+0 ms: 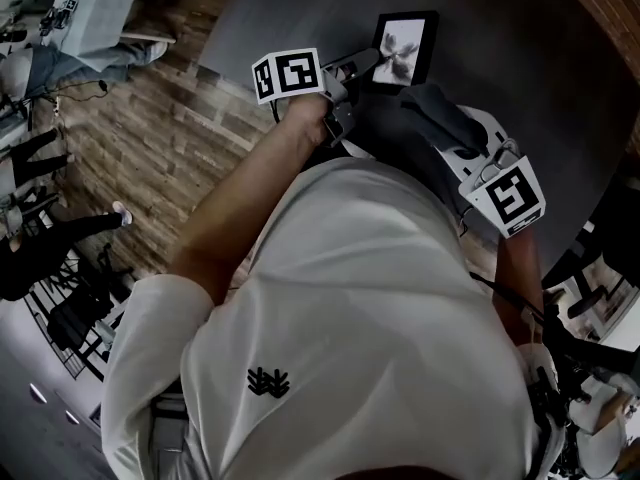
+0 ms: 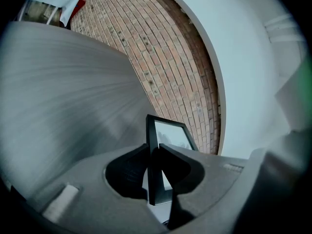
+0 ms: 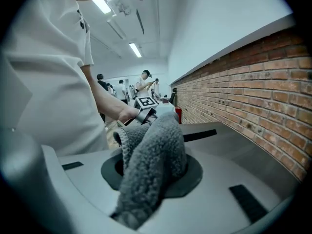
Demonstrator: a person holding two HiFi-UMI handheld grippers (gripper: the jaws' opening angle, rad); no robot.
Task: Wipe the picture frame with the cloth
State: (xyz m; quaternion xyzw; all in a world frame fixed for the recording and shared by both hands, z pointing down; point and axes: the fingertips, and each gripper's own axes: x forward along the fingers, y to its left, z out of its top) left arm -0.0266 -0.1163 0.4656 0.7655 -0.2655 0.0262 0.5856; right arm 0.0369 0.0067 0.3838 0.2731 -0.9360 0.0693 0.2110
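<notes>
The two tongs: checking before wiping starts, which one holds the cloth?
The right tongs, shut on the grey cloth; the left tongs instead clamp the black picture frame by its edge.

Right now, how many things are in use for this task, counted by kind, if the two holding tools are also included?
Frames: 1, the black picture frame, clamped in the left tool
Cloths: 1, the grey cloth, clamped in the right tool
Tools: 2
Total: 4
</notes>
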